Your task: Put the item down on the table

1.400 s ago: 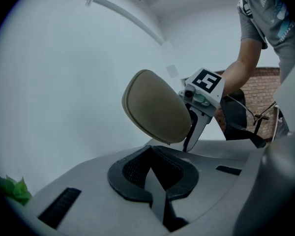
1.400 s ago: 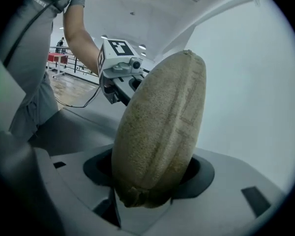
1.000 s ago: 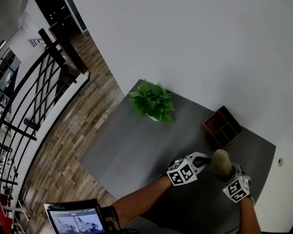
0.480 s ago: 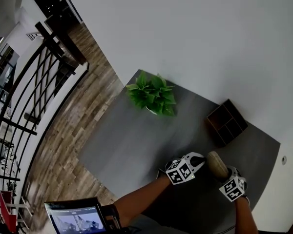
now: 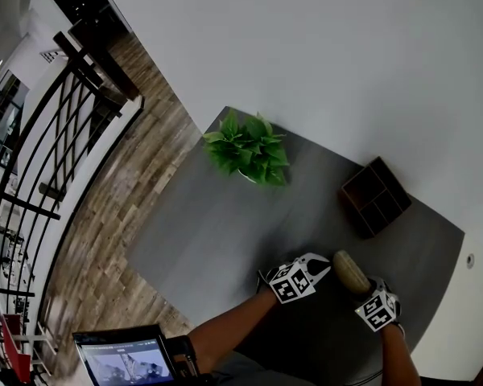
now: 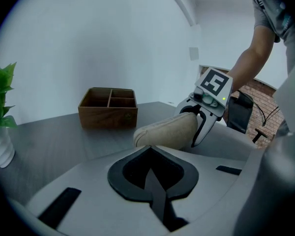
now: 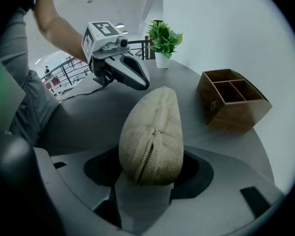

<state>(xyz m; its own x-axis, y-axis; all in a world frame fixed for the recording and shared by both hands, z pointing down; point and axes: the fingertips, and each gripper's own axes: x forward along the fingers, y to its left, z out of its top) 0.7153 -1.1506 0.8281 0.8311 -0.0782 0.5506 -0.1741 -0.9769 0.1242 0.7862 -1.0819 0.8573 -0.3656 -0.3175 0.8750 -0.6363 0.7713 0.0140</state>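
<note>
Dark grey table, two things on it

The table [image 5: 217,232] stands against a white wall. A potted plant [image 5: 248,153] in a white pot sits upright at its far left corner. A divided wooden box [image 5: 375,197] rests by the wall edge, well apart from the plant

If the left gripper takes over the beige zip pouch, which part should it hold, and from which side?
Probably the free rounded end of the zip pouch, which sticks out past the right gripper that clamps its zipper end. The left gripper is shut and sits just beside that end. It should open and come in from its own side, closing across the pouch's narrower width.
</note>
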